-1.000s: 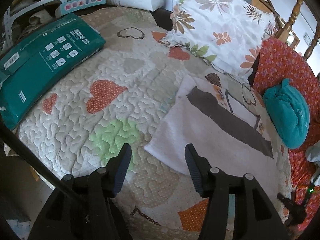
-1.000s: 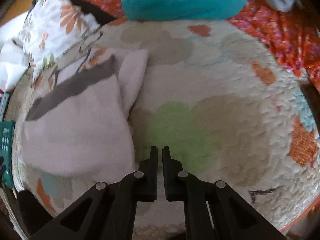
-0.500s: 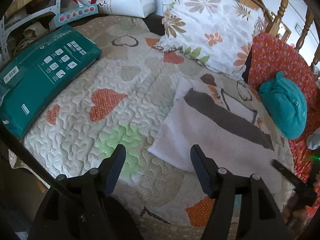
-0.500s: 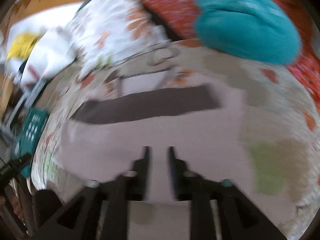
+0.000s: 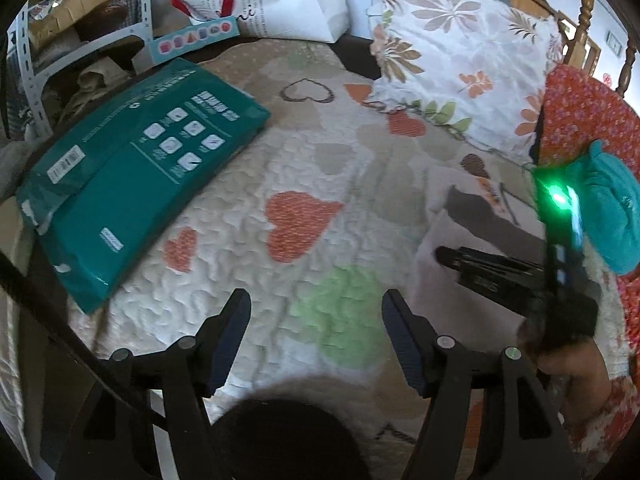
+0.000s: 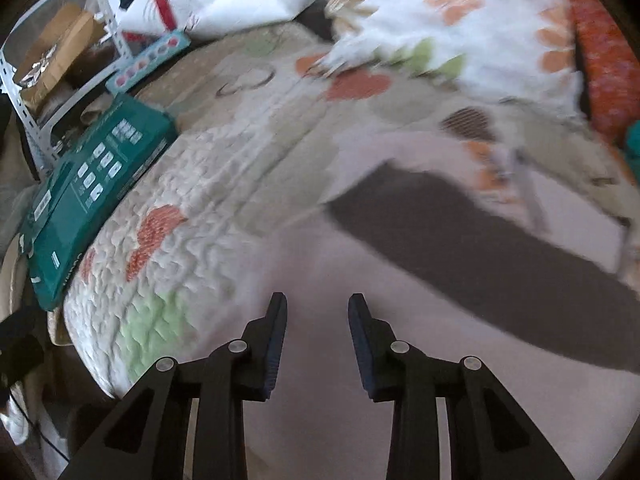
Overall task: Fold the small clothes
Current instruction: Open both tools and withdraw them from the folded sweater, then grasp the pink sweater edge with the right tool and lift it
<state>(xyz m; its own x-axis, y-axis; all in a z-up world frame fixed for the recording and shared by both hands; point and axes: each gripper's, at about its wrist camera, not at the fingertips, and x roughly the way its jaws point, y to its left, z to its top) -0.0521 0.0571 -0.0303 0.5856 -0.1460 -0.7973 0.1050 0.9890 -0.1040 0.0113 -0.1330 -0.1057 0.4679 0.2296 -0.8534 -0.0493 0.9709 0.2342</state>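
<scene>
Over the bed, my right gripper [image 6: 316,308], half-open, jaws just narrowing and empty, hangs above the white garment [image 6: 400,360], its dark band running toward four o'clock.

A heart-patterned quilt [image 5: 248,184] covers the bed. Toward its far left edge lies a flat teal package [image 5: 132,176], with a narrow pastel box [image 5: 196,38] and a white bag with red ribbon [image 5: 272,4] just beyond the quilt's far edge. A floral pillow [image 5: 460,68] rests on the quilt's far right corner, with an orange flowered cloth [image 5: 580,120] and a rolled teal bundle [image 5: 616,208] to its right.
</scene>
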